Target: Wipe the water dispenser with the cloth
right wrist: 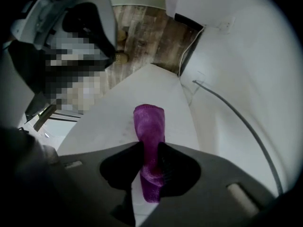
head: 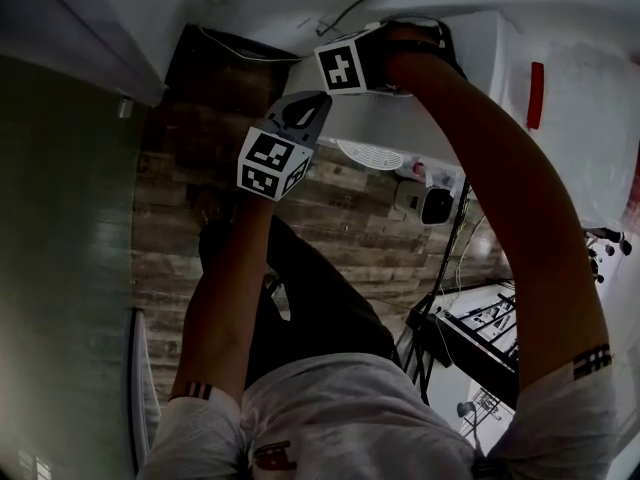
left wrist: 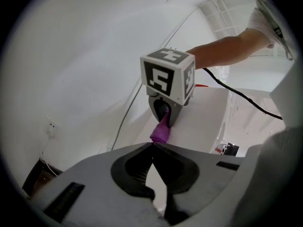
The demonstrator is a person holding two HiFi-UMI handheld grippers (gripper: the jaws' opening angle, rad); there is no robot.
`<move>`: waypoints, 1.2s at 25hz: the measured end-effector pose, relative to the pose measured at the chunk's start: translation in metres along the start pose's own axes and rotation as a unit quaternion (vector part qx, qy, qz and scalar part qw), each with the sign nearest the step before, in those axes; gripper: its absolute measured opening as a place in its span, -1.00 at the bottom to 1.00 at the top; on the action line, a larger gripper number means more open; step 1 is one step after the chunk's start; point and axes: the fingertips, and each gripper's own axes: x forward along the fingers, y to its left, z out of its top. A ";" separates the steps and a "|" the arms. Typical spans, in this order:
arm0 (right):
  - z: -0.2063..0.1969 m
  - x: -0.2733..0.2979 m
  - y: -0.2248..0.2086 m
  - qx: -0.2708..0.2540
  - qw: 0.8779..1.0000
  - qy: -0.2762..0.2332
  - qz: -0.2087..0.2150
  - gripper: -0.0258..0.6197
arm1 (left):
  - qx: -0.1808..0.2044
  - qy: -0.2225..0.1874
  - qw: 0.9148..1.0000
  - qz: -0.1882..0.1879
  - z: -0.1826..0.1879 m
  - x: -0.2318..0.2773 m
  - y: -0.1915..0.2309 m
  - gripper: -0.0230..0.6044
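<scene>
White flat top of the water dispenser (right wrist: pixel 118 112) is where the action is, with wood floor (right wrist: pixel 142 27) far below. The right gripper (right wrist: pixel 150 148) has its jaws pinched tight on the purple cloth (right wrist: pixel 149 122), gripping it around mid-length. The free end pokes out past the tips and lies on that top panel.

The cloth's long axis runs straight out along the jaws, toward the far edge of the top. So the next stroke is probably just a push or drag along that same line.

The left gripper (left wrist: pixel 153 148) has its jaws closed tip to tip with nothing between them. It sits near the right one and is aimed up at it, but it's clear of the cloth, so the right hand looks like the one doing the wiping.

A grey cable (right wrist: pixel 236 119) runs along the white wall just right of the top. It's probably the only thing a sideways swipe could snag. What looks like the drip grille (head: pixel 370 153) is on the dispenser's front, well away from the cloth.
</scene>
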 end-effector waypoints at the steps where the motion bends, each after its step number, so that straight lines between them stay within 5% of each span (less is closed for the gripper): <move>1: -0.002 -0.006 0.010 0.002 1.000 0.000 0.007 -0.62 | 0.000 0.001 1.000 0.000 -0.001 0.001 0.001 -0.93; 16: 0.046 -0.035 0.116 -0.084 0.991 -0.072 0.075 -0.62 | -0.085 -0.052 0.995 0.022 0.033 -0.054 0.033 -0.93; 21: 0.061 -0.032 0.078 -0.063 0.992 -0.110 0.026 -0.62 | -0.087 -0.066 0.993 0.039 0.056 -0.069 0.053 -0.93; 30: 0.028 -0.007 -0.040 0.017 0.997 -0.053 -0.059 -0.62 | -0.085 -0.079 0.993 0.018 0.070 -0.048 0.058 -0.93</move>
